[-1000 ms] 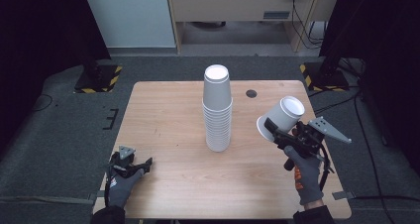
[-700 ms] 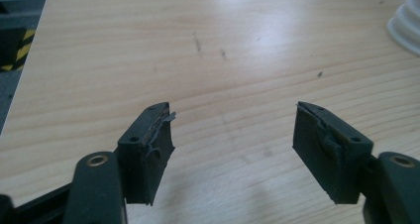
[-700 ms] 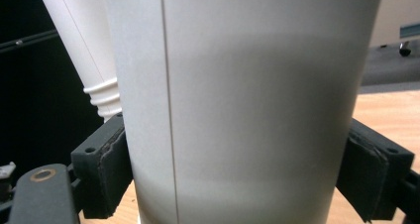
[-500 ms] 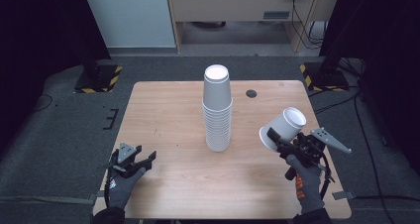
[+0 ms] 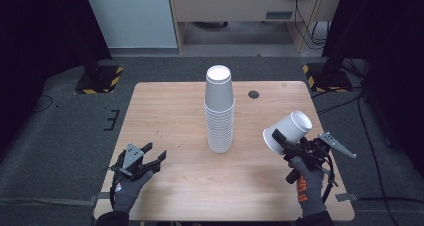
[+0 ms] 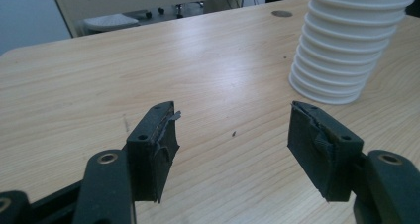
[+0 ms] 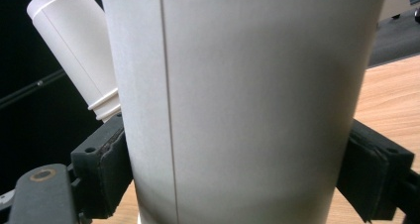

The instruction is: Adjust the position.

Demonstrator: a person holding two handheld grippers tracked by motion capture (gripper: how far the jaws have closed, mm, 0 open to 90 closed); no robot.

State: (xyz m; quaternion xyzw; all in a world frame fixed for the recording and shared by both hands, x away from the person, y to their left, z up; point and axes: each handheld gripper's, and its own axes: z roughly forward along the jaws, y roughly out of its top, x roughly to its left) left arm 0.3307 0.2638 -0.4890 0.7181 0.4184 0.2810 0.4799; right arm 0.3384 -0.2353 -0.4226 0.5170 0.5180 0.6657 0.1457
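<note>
Right of the stack of cups, the right gripper holds a single white paper cup clear of the worktop. Its jaws are clamped on the cup's wall from both sides, as the right gripper view shows with a black pad pressed to each flank of the cup. The cup is tilted, with its closed base pointing up and away from the stack and its rim towards the stack's foot. That is probably a carrying pose for a cup either just lifted off or about to be set down apart. Gripping the wall rather than the rim keeps the thin paper from folding.

Left of the stack and nearer the person, the left gripper hovers low over the worktop's near-left part. Its jaws have just been closing but stand moderately apart with nothing between them. The left gripper view shows bare wood between the pads and the stack's ribbed lower rims ahead and to one side.

The stack stands upright, mouth down, near the worktop's middle. There is bare wood on every side of it, so either gripper has room to come in. The held cup hangs over the worktop's right part, not far from the right edge. A small dark disc lies beyond the stack, well apart from both grippers.
</note>
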